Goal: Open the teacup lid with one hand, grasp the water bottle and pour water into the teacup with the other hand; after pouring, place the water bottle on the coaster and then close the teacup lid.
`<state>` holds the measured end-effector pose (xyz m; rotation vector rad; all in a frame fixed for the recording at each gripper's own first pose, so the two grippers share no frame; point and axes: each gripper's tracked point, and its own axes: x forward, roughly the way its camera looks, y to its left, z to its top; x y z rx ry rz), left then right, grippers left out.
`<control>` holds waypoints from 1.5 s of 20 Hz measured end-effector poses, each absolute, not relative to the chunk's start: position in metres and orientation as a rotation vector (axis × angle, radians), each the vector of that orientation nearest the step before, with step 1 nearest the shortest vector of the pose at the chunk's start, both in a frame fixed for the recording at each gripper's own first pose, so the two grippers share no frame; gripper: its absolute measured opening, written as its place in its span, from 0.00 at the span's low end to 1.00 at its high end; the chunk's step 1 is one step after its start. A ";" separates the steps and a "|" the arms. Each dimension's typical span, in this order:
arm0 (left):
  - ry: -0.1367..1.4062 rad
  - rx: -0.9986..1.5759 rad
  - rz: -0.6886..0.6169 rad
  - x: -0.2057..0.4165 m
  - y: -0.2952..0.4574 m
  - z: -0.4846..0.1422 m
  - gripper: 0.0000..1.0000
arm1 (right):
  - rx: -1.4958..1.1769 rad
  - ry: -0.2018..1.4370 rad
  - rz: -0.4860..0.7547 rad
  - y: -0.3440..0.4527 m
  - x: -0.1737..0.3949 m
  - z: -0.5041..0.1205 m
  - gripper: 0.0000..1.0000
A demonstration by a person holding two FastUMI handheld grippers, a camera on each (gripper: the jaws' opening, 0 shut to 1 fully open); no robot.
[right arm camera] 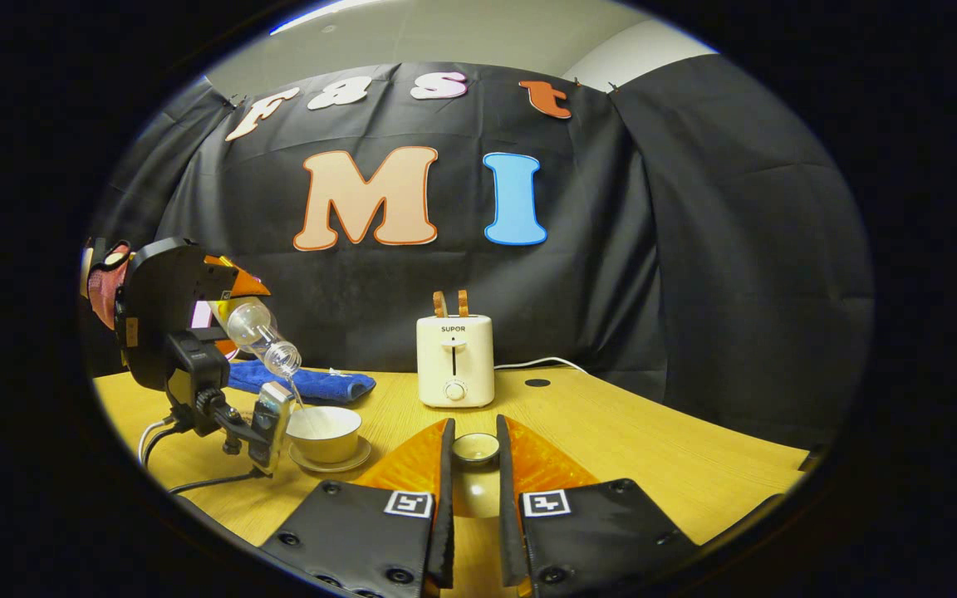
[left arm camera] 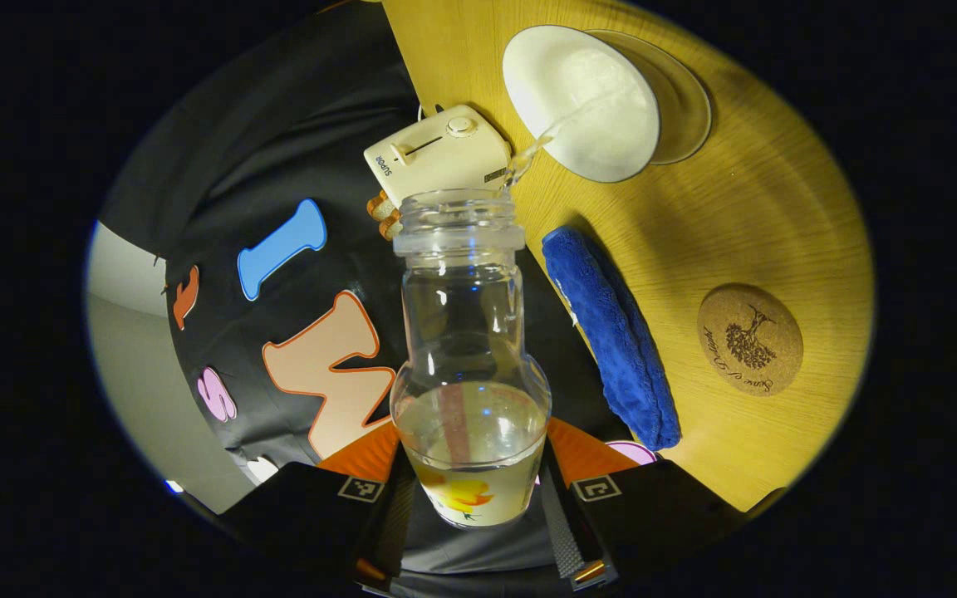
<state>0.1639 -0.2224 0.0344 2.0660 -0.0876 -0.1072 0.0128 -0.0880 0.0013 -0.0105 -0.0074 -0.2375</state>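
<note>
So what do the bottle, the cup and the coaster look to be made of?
Water bottle: clear, glossy, likely plastic or glass; you can see straight through it. Teacup: white, glazed, probably ceramic. Coaster: matte speckled brown, looks like cork.

Left gripper view is looking steeply down over the table (left arm camera: pixel 694 216), close above the teacup (left arm camera: pixel 582 104). Right gripper view is sitting low near the tabletop, facing the booth wall; both are sharing teacup (right arm camera: pixel 325 432) and toaster (right arm camera: pixel 455 360).
</note>
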 end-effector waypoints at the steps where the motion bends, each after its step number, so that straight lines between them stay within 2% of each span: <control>1: -0.080 2.054 -0.108 0.164 -0.221 0.033 0.67 | -0.010 -0.007 -0.238 -0.088 0.013 0.001 0.25; 4: -0.025 1.957 -0.138 0.165 -0.215 0.023 0.66 | -0.010 -0.008 -0.238 -0.088 0.012 0.001 0.25; 6: 0.030 1.796 -0.199 0.164 -0.213 0.006 0.65 | -0.010 -0.007 -0.238 -0.088 0.013 0.001 0.24; 9: 0.099 1.448 -0.272 0.157 -0.212 -0.014 0.69 | -0.010 -0.008 -0.238 -0.088 0.013 0.001 0.25; 15: 0.143 0.742 -0.349 0.147 -0.232 -0.018 0.63 | -0.010 -0.006 -0.233 -0.087 0.013 0.001 0.25; 19: 0.162 0.330 -0.360 0.144 -0.236 -0.011 0.66 | -0.010 -0.007 -0.231 -0.087 0.013 0.001 0.25; 24: 0.186 0.163 -0.371 0.151 -0.225 -0.028 0.66 | -0.010 -0.006 -0.229 -0.086 0.013 0.001 0.26; 30: 0.209 0.137 -0.357 0.155 -0.224 -0.041 0.68 | -0.010 -0.005 -0.228 -0.087 0.013 0.000 0.26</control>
